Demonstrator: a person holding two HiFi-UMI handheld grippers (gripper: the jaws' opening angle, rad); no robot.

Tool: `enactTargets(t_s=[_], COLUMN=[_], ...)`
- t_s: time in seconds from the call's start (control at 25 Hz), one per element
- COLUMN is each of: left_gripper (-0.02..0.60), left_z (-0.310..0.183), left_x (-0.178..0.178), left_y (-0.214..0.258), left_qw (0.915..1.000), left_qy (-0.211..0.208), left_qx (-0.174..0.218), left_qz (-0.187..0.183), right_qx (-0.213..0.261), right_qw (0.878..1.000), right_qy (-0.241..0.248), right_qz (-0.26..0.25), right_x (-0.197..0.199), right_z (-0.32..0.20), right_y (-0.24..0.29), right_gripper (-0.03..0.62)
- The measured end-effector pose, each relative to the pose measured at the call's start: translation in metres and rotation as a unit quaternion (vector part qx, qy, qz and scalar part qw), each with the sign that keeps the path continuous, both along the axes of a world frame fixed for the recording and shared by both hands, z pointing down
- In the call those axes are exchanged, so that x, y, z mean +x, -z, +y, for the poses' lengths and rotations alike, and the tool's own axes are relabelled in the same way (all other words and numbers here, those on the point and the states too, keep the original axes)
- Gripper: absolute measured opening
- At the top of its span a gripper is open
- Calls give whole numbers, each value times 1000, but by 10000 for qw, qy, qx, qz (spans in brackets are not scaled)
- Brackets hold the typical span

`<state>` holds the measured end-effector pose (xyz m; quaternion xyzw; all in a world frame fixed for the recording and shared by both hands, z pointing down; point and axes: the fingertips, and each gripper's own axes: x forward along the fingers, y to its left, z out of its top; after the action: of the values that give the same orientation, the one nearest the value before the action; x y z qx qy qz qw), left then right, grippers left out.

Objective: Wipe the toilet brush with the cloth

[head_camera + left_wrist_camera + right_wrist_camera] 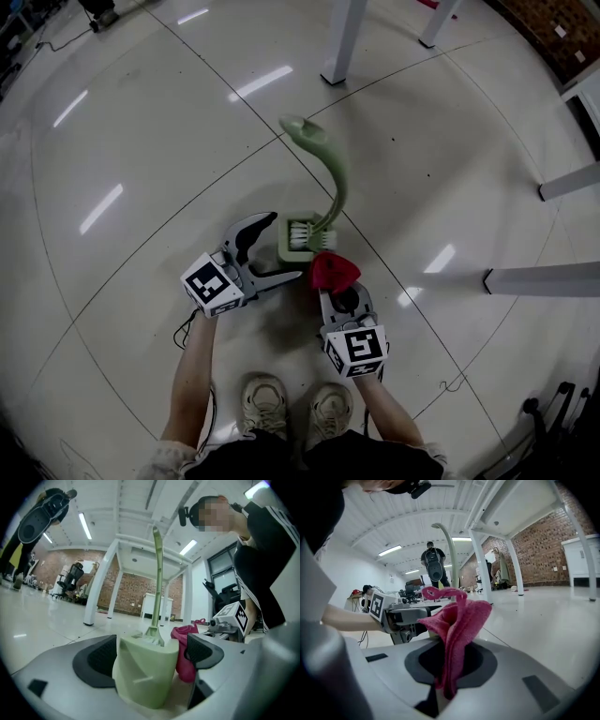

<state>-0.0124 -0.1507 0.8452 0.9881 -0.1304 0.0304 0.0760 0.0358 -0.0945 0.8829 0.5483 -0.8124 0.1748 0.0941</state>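
Pale-green plastic makes up the toilet brush [330, 169], which stands upright in its matching holder [292, 246] on the glossy floor [141, 141], just ahead of the person's shoes. Its white bristles sit down in the holder's mouth, and its long handle curves over at the top. It looks light, stiff and smooth enough to slip, so I judge that the holder will tip or skate if pushed from one side only. The blocky holder, taken low down, seems the best place to steady it; the thin handle would likely turn in a grip. The left gripper [281, 247] has its jaws spread apart with the holder between them, close against one pad and with a gap at the other. The cloth [334, 271], pink-red, soft and limp, is bunched and pinched in the closed jaws of the right gripper [339, 292]. It sits just beside the holder's near side and appears to touch it. Being floppy, it will need pressing against the plastic to wipe at all.
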Motion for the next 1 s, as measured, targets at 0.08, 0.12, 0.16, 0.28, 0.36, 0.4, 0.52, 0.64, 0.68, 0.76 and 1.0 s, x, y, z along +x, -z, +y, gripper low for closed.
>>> enactTargets(t_s=[0.08, 0.12, 0.16, 0.28, 0.36, 0.4, 0.52, 0.64, 0.68, 0.76, 1.0], left_gripper=[443, 443, 443, 443, 443, 443, 443, 443, 443, 443, 443], left_z=[-2, -3, -3, -3, 1, 2, 5, 13, 17, 28, 54], left_x=[4, 6, 7, 6, 5, 4, -2, -9, -11, -11, 0], left_y=[1, 1, 2, 4, 4, 4, 4, 3, 4, 6, 9], left_qw=[9998, 9997, 9996, 9993, 9995, 9996, 9997, 9997, 9997, 9992, 9981], left_qy=[-169, -231, -260, -215, -175, -155, -71, -32, -27, -4, 106], left_qx=[-39, -59, -91, -212, -185, -175, -204, -218, -249, -352, -419], left_qz=[64, 74, 95, 225, 167, 136, 112, 50, 69, 167, 433], right_qx=[12, 24, 33, 27, 30, 40, 78, 126, 154, 239, 451], right_qw=[10000, 10000, 10000, 10000, 10000, 10000, 9998, 9993, 9990, 9977, 9937], right_qy=[35, 51, 63, 49, -15, -59, -166, -271, -315, -382, -420], right_qz=[14, 25, 33, 13, -7, -7, 52, 212, 289, 502, 936], right_x=[-2, -3, -3, -2, -1, -1, 1, 11, 16, 26, 46], right_z=[1, 1, 1, -1, -2, -2, -7, -21, -27, -41, -70], right_y=[-1, -1, -1, -2, -2, -2, -3, -3, -3, -3, 5], right_gripper=[32, 32, 32, 32, 32, 32, 32, 31, 32, 32, 31])
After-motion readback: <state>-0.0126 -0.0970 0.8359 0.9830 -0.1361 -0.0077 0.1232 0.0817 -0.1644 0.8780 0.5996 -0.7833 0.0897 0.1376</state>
